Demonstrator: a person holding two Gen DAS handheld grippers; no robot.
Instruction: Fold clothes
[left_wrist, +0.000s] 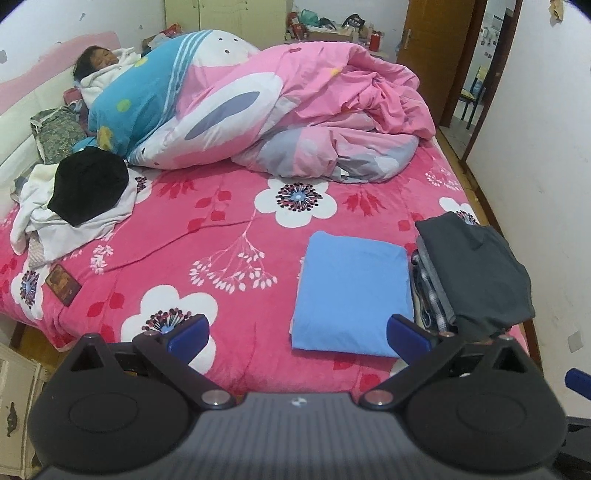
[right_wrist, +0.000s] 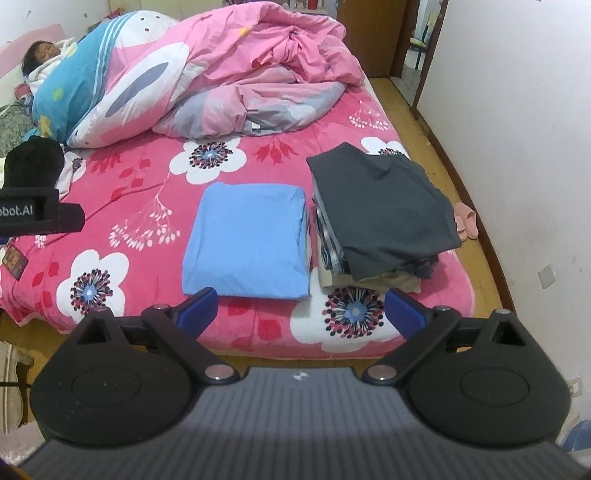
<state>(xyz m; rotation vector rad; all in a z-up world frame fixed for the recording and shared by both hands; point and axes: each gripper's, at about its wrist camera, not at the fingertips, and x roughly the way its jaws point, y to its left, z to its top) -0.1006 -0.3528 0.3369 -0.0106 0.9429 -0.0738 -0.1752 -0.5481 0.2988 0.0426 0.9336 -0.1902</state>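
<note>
Both your grippers, left gripper (left_wrist: 297, 330) and right gripper (right_wrist: 300, 308), gape empty; that folded blue garment (right_wrist: 247, 242) looks soft and floppy, so pinch its near edge.

The bed cover (right_wrist: 258, 325) looks soft and fuzzy. The folded blue shirt (right_wrist: 247, 240) is smooth, matt cloth. The floor (right_wrist: 476, 258) is shiny wood.

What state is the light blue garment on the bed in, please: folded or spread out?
Folded. The light blue garment lies as a neat flat rectangle with layered edges along its right side, beside the stack of folded clothes.
</note>
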